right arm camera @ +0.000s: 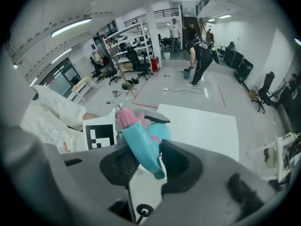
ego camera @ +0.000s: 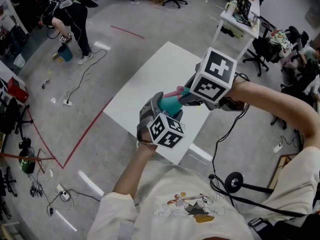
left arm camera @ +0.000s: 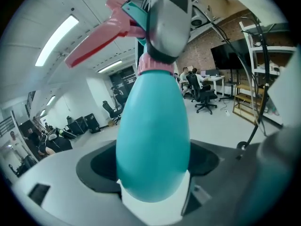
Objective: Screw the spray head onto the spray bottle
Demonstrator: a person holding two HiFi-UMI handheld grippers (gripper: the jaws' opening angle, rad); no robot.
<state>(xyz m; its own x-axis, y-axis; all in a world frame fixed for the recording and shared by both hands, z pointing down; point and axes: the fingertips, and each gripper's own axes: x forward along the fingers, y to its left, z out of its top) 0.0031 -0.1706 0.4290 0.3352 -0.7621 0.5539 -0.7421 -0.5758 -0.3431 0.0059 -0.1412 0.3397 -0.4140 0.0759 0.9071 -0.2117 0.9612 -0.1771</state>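
Observation:
Above the white table (ego camera: 150,79) I hold a teal spray bottle (ego camera: 170,105) in the air. My left gripper (ego camera: 156,110) is shut on its egg-shaped body (left arm camera: 153,135), which fills the space between the jaws in the left gripper view. On the bottle's neck sits the spray head (right arm camera: 141,147), teal with a pink collar (left arm camera: 155,65), pink trigger (left arm camera: 94,39) and pink nozzle (right arm camera: 126,118). My right gripper (ego camera: 186,95) reaches in from the right and is shut on that head (ego camera: 176,92); its grey finger (left arm camera: 170,18) wraps the head's top.
A person (ego camera: 70,16) bends over a blue bucket at the far left. Cables and a red tape line (ego camera: 85,134) lie on the floor. A desk (ego camera: 240,16) and office chairs (ego camera: 265,49) stand at the upper right.

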